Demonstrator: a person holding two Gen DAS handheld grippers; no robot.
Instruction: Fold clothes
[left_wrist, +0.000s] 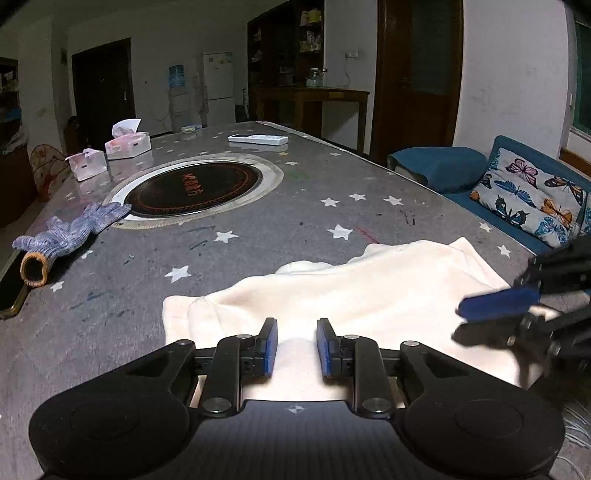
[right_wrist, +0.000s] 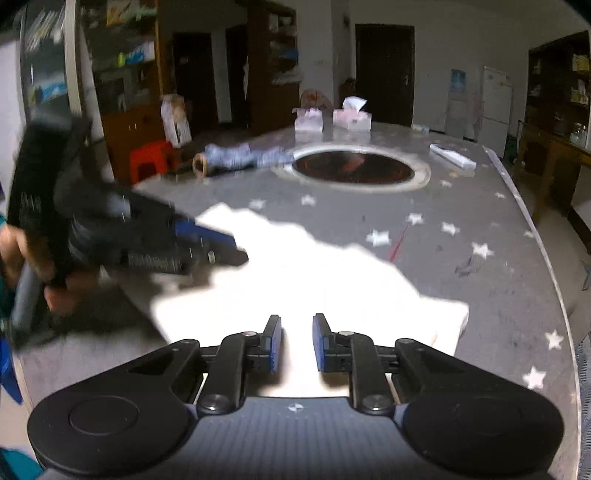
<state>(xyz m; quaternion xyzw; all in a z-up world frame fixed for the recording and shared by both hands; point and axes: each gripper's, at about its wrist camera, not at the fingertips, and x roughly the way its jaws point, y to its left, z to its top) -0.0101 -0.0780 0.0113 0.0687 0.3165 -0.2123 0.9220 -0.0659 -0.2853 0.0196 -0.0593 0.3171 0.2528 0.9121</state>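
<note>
Garment: a cream cloth (left_wrist: 369, 291) lies rumpled on the grey star-patterned table (left_wrist: 258, 229), near its front edge.
Left gripper (left_wrist: 296, 345): fingers parted, nothing between them, over the cloth's near edge.
Right gripper (right_wrist: 296, 341): fingers likewise parted and empty, above the cloth.
Elsewhere: a knit glove (left_wrist: 66, 232) beside the round burner (left_wrist: 194, 188).

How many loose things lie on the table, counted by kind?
Cream garment: 1
Knitted glove: 1
Tissue boxes: 2
White remote control: 1
Dark phone at the table edge: 1
Total: 6
</note>
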